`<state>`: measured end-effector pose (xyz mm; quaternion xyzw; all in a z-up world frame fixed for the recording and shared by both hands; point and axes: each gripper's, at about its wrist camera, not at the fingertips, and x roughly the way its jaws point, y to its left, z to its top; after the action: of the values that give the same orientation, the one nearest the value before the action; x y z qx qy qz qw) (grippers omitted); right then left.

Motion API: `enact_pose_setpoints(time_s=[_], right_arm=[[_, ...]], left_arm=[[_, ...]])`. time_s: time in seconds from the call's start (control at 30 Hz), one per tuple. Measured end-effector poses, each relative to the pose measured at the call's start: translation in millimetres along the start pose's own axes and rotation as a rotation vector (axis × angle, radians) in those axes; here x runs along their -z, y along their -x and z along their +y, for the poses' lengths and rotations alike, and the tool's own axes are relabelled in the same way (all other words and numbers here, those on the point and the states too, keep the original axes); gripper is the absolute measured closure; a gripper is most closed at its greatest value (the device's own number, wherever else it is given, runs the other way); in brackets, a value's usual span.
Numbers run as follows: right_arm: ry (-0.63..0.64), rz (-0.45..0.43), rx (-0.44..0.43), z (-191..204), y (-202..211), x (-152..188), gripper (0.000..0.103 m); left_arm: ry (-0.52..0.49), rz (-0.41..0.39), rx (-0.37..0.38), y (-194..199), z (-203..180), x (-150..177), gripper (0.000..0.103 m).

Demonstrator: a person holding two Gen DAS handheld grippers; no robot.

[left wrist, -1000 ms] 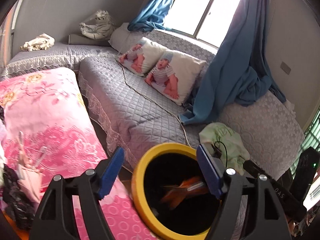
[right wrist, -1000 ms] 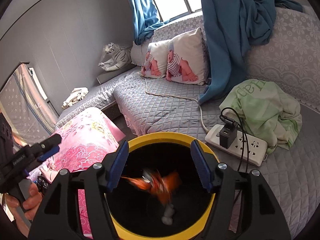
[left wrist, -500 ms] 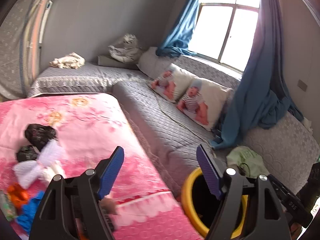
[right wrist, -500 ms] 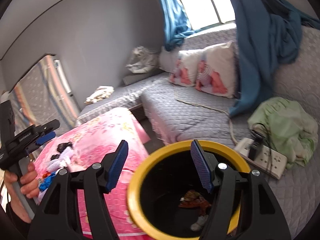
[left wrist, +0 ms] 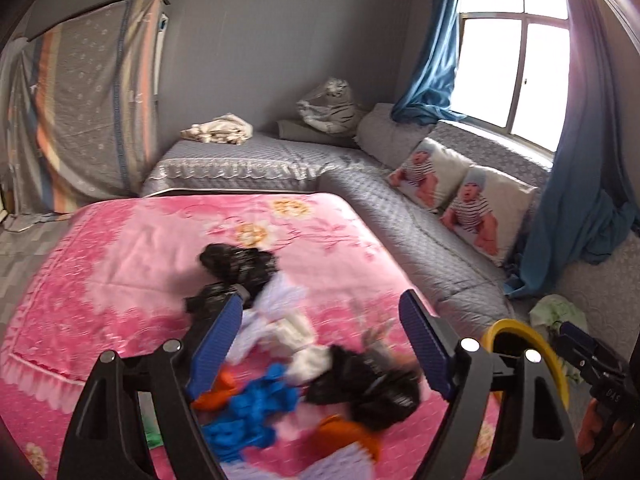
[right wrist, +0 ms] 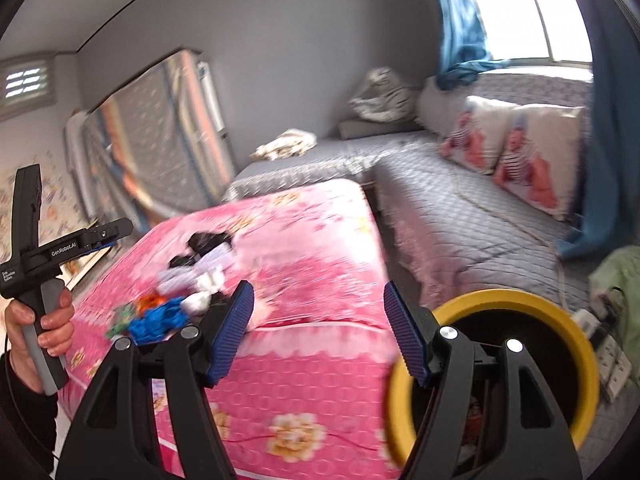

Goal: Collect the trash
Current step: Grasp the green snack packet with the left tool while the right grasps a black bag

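A heap of trash lies on the pink floral blanket (left wrist: 132, 248): black bags (left wrist: 236, 264), white paper (left wrist: 280, 312), a crumpled blue piece (left wrist: 256, 408) and orange scraps (left wrist: 344, 436). My left gripper (left wrist: 322, 320) hangs over the heap, its jaws opening, with nothing pressed between the pads. The yellow-rimmed bin (right wrist: 520, 300) stands at the blanket's right end, low beside my right gripper (right wrist: 318, 312). The right gripper's jaws are opening with nothing between them. The right wrist view also shows the trash heap (right wrist: 160, 320) and a hand holding the left gripper (right wrist: 116, 234).
A grey quilted corner sofa (left wrist: 400, 216) runs behind and to the right, with baby-print cushions (left wrist: 476, 212) and a blue curtain (left wrist: 580, 200). A power strip (right wrist: 612, 356) and a green cloth (right wrist: 620, 276) lie by the bin. A covered mattress (left wrist: 88, 104) leans on the wall.
Both views have swung left from the bin to the pink blanket. The trash heap has come under my left gripper. The bin has slid to the right in both views.
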<state>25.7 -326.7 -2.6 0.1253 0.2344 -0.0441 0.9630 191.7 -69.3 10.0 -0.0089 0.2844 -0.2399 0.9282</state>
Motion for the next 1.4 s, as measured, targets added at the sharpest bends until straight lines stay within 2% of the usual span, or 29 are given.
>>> enact_pose_setpoints(time_s=[0.33,0.5,0.77,1.23,1.3,1.4], right_arm=[[0.112,0.139,-0.097,61.5,-55.0,19.8,0.039],[0.136,0.215,-0.136,78.8,-74.6,36.6,0.039],[0.139,0.272,-0.148,88.7,-93.1,48.1,0.039],[0.169,0.326,-0.161,104.0,-123.3,52.6,0.039],[0.168,0.332,-0.163,105.9,-127.4,52.4,0.039],[0.168,0.339,-0.17,108.3,-133.6,51.3,0.04]], left_arm=[[0.07,0.051,-0.116,19.5,76.7,38.3,0.025],[0.106,0.094,-0.135,17.2,100.3,59.2,0.025],[0.118,0.155,-0.158,6.4,118.0,81.2,0.025],[0.17,0.241,-0.151,-28.9,140.9,92.2,0.025],[0.176,0.249,-0.149,-34.2,143.7,92.3,0.026],[0.189,0.272,-0.138,-42.3,145.4,92.8,0.033]])
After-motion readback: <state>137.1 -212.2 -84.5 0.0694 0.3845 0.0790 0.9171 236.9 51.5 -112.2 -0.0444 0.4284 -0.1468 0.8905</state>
